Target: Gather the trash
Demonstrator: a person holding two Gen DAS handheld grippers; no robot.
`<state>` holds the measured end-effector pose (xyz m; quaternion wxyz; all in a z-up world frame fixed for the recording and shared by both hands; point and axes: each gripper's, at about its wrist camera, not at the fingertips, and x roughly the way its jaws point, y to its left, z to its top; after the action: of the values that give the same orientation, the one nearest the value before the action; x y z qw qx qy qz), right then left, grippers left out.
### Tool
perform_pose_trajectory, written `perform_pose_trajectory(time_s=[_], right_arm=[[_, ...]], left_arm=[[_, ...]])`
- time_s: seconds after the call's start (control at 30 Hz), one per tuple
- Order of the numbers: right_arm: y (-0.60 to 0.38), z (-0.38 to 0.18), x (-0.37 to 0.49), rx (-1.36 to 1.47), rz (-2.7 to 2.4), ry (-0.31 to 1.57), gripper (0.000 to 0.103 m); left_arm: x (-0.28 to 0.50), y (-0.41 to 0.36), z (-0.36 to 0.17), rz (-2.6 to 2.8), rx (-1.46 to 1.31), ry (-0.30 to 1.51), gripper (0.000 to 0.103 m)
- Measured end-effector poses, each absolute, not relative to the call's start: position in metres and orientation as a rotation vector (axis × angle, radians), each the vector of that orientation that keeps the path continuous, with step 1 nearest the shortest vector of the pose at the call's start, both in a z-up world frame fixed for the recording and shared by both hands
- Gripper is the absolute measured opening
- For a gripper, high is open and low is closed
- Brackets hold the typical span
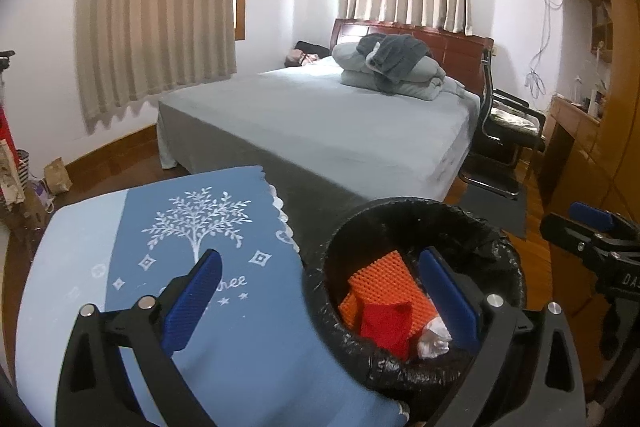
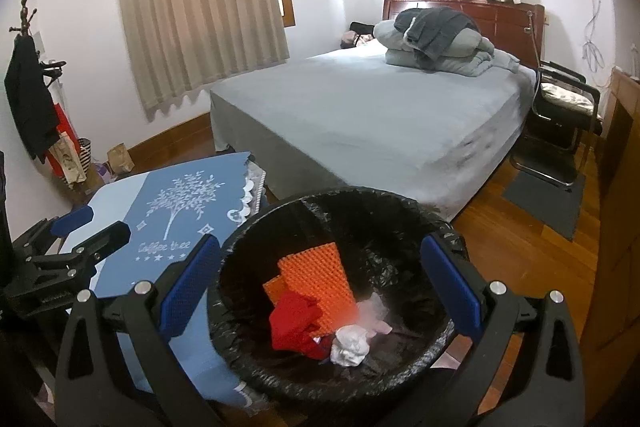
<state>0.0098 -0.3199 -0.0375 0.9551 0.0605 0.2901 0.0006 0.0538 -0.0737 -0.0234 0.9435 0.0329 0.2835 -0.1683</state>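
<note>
Bed (image 2: 372, 115) backs a cloth-covered table (image 2: 176, 211), clear of litter. Lined trash bin (image 2: 256, 227) beside it holds orange foam (image 2: 316, 275), red scrap (image 2: 294, 319), white tissue (image 2: 350, 341). Left gripper (image 1: 320, 303) and right gripper (image 2: 320, 287) gape empty, evidently after dropping.

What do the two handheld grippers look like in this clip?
Both match: the left gripper and right gripper have matte black curved frames, silver round bolt heads at the pivots, and two flat blue fingers with a ribbed, textured face. Seen from the left camera, the right gripper's body carries white lettering, only partly readable. No cables, hands or sleeves show.
</note>
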Motion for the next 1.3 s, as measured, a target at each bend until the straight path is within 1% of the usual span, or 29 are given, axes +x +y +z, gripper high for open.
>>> perform_pose_trajectory(time_s=[0.5,1.3], right_arm=[[-0.294,-0.015,-0.005,0.071,0.038,0.568,0.098],[-0.283,-0.014,-0.004,0.064,0.055,0.563,0.098]], left_arm=[[0.024,-0.059,0.001,-0.312,0.038,0.514,0.097],[0.019,-0.056,0.006,-0.306,0.039,0.500,0.097]])
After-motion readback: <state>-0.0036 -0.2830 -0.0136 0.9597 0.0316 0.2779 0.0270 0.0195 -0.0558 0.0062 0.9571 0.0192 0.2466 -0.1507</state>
